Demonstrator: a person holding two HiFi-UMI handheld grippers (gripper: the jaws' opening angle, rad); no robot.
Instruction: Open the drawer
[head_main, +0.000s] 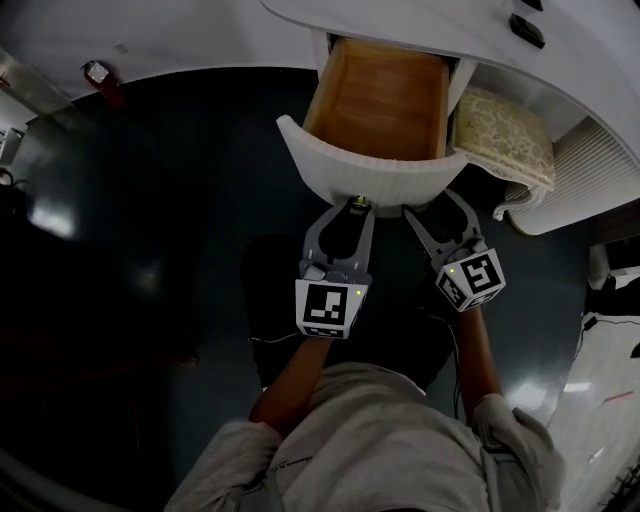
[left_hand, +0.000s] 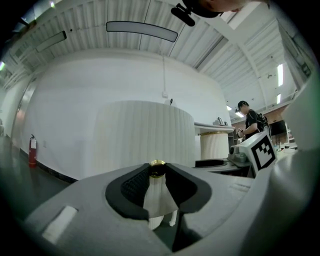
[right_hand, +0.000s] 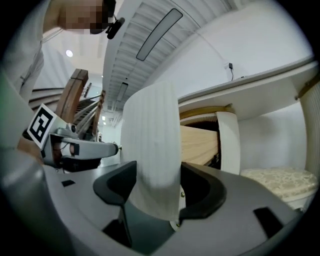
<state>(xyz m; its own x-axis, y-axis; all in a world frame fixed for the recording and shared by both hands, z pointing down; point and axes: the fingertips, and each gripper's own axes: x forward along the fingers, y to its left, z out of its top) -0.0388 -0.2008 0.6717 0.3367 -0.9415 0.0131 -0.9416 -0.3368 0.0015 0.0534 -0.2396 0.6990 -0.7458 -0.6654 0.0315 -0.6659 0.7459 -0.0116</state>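
Wood-lined drawer (head_main: 375, 100) stood pulled out toward the near side.
L gripper (head_main: 358, 205) clamped on brass knob (left_hand: 157, 164); R gripper (head_main: 431, 203), just right, gripped white front (right_hand: 150, 150).

Cannot see the rear of the drawer (head_main: 378, 100), tucked under the white desktop (head_main: 400, 20); barely shows the knob (head_main: 358, 203) from the head view, covered by the left gripper (head_main: 357, 212); loses the cushion (head_main: 505, 135) partly beneath the desktop.

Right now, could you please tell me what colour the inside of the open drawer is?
Light wooden tan; the drawer shows best in the head view.
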